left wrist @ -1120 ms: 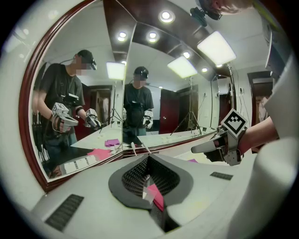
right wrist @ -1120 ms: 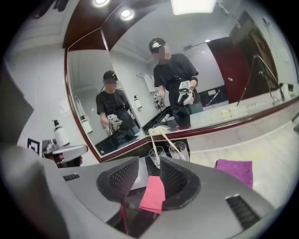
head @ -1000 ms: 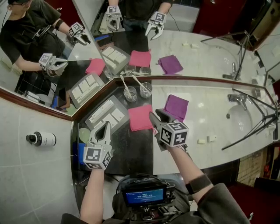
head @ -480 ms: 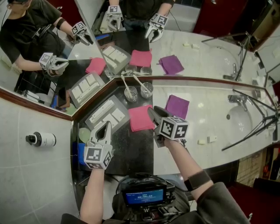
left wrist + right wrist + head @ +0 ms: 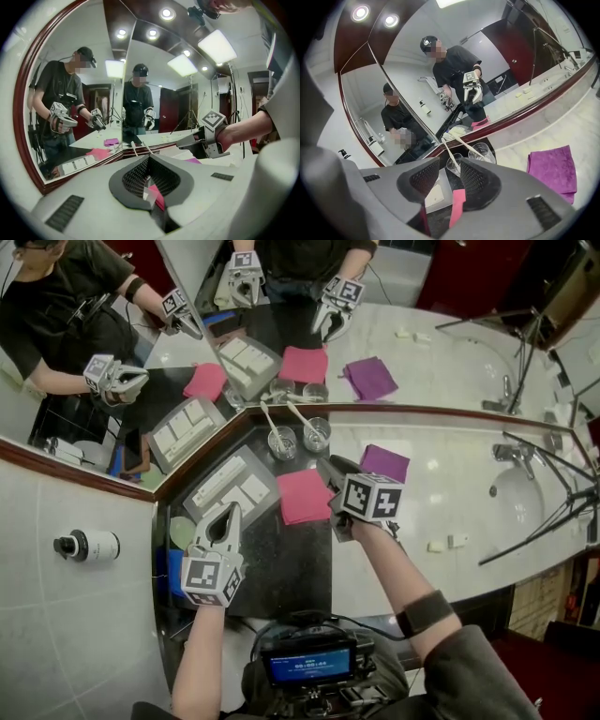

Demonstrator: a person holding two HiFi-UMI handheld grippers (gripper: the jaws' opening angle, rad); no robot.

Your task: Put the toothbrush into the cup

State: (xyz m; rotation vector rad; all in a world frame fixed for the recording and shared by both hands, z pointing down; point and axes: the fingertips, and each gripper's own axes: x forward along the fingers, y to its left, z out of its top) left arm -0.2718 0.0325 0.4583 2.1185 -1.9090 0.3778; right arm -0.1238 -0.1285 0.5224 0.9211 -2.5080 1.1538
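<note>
Toothbrush [image 5: 299, 416] in cup [image 5: 317, 435], just beyond right gripper [image 5: 331, 471]

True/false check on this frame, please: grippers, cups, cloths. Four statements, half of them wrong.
1. The right gripper has its jaws apart with nothing gripped. True.
2. The left gripper is clamped on a toothbrush. False: its jaws are together with nothing between them.
3. Each of the two glass cups has a toothbrush standing in it. True.
4. The purple cloth lies on the dark section of the counter. False: it lies on the pale marble counter; the pink cloth is the one on the dark section.
</note>
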